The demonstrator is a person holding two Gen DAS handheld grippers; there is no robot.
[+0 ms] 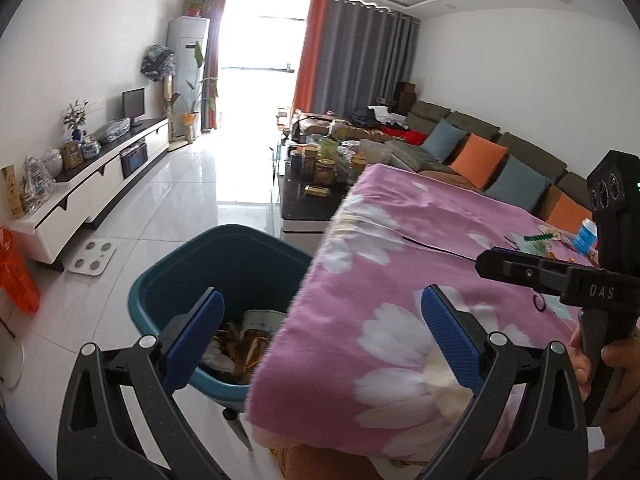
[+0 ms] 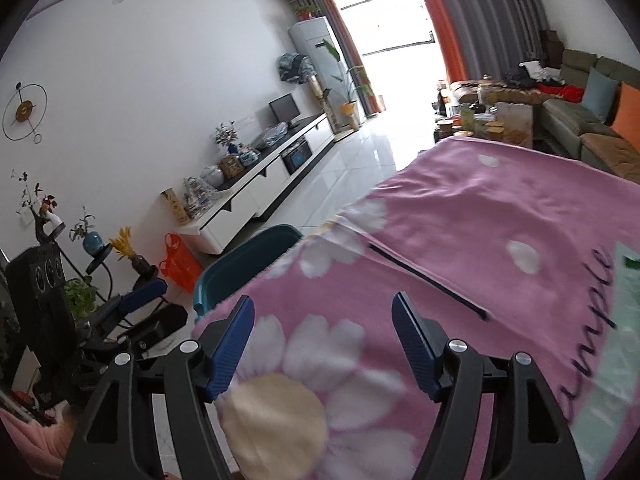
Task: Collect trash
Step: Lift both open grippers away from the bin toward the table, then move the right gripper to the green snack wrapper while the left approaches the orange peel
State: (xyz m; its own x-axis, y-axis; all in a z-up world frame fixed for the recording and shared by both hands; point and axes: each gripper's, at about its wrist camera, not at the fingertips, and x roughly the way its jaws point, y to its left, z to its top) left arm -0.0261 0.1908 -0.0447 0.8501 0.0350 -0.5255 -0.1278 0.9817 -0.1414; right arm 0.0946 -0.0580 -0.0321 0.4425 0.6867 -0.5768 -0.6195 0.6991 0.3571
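A teal trash bin (image 1: pixel 224 264) stands on the floor against the left edge of a table under a pink flowered cloth (image 1: pixel 400 280). Brown and white trash (image 1: pixel 244 340) lies inside the bin. My left gripper (image 1: pixel 320 332) is open and empty, over the bin and the table corner. My right gripper (image 2: pixel 322 344) is open and empty above the cloth (image 2: pixel 480 240); its body shows in the left wrist view (image 1: pixel 560 276). A thin black stick (image 2: pixel 428 280) lies on the cloth. Small wrappers and a blue packet (image 1: pixel 585 236) lie at the table's far right. The bin (image 2: pixel 248 260) shows in the right wrist view.
A white and black TV cabinet (image 1: pixel 100 184) lines the left wall. A white bathroom scale (image 1: pixel 92 258) and an orange bag (image 1: pixel 16 272) are on the floor. A crowded coffee table (image 1: pixel 316 184) and a sofa with cushions (image 1: pixel 500 152) lie beyond.
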